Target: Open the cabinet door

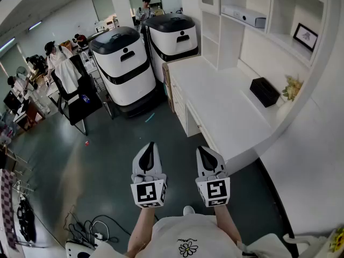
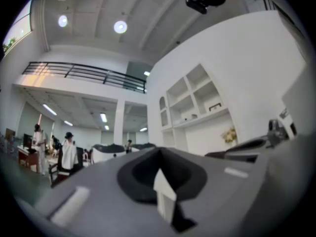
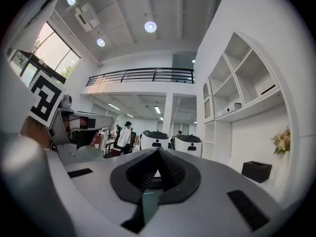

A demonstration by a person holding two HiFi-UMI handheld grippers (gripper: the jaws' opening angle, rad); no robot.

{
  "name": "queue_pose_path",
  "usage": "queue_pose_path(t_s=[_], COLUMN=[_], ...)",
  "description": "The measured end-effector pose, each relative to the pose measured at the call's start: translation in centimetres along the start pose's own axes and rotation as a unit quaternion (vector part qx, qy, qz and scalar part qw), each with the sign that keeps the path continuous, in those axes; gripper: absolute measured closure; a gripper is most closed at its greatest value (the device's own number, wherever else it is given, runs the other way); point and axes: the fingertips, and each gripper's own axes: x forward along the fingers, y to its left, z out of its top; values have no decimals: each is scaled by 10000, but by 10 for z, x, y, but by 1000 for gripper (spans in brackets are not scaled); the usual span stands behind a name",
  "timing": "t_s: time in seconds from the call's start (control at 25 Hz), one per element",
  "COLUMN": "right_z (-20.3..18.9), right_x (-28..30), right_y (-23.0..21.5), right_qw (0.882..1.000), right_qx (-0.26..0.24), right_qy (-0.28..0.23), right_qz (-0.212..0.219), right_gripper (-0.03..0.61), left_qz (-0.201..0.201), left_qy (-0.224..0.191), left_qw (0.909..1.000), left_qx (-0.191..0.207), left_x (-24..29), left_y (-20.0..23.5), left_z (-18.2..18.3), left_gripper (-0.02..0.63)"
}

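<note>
The low white cabinet [image 1: 181, 107] stands under a white counter [image 1: 226, 109] to the right, its doors and drawers closed. Both grippers hang in the air in front of the person, over the dark floor, well short of the cabinet and touching nothing. My left gripper [image 1: 150, 145] has its jaws together at a point, and nothing is between them [image 2: 159, 151]. My right gripper [image 1: 203, 149] is beside it, nearer the counter's corner, and is also shut on nothing [image 3: 159, 151]. Both point level towards the far room.
Two big white-and-black machines [image 1: 124, 69] [image 1: 173, 36] stand beyond the cabinet's far end. A black chair with a white coat [image 1: 75, 87] is at the left. A black box [image 1: 264, 91] and flowers [image 1: 293, 87] sit on the counter under wall shelves [image 1: 258, 15]. Cables [image 1: 88, 230] lie at the lower left.
</note>
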Motion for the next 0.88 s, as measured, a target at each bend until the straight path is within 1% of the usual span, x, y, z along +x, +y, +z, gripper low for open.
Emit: queue_pose_path(t_s=[0.24, 0.36, 0.6, 0.76, 0.88], right_z=[1, -1, -13, -27, -34], right_x=[21, 26, 32, 35, 43], right_y=[-2, -3, -7, -11, -22], right_qw=[10000, 9999, 9997, 9990, 9984], right_qx=[-87, -123, -7, -24, 85], right_qy=[10, 64, 148, 347, 461], right_qz=[30, 66, 203, 294, 306], right_gripper=[580, 580, 579, 578, 578], left_qz=[-1, -11, -67, -113, -161], left_qy=[-52, -11, 73, 157, 208], left_qw=[10000, 9999, 9997, 9996, 9995], left_qx=[-42, -99, -223, -187, -168], left_x=[19, 26, 37, 50, 64], left_y=[9, 9, 3, -4, -8], left_z=[-2, -8, -22, -31, -34], left_gripper=[609, 609, 609, 607, 608])
